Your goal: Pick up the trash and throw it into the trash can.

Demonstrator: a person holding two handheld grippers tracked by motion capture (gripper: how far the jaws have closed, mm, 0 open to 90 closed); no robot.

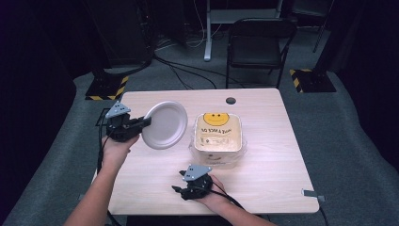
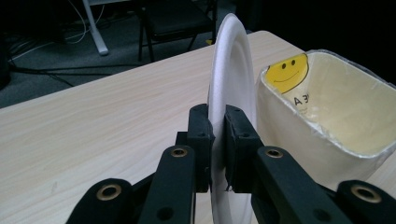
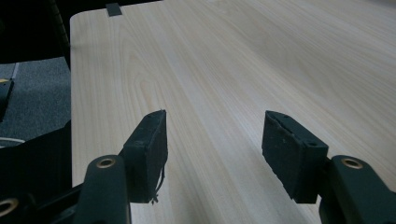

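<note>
Left gripper (image 1: 141, 123): jaws clamped on the rim of the white plate (image 1: 165, 124), held on edge, lifted off the table (image 1: 263, 179).
Plate position: at 9 o'clock of the bag-lined bin (image 1: 219, 134), just beside it; likely headed in.
Right gripper (image 1: 181, 189): jaws wide, empty, parked at 6 o'clock near the table edge, clear of the work.
</note>
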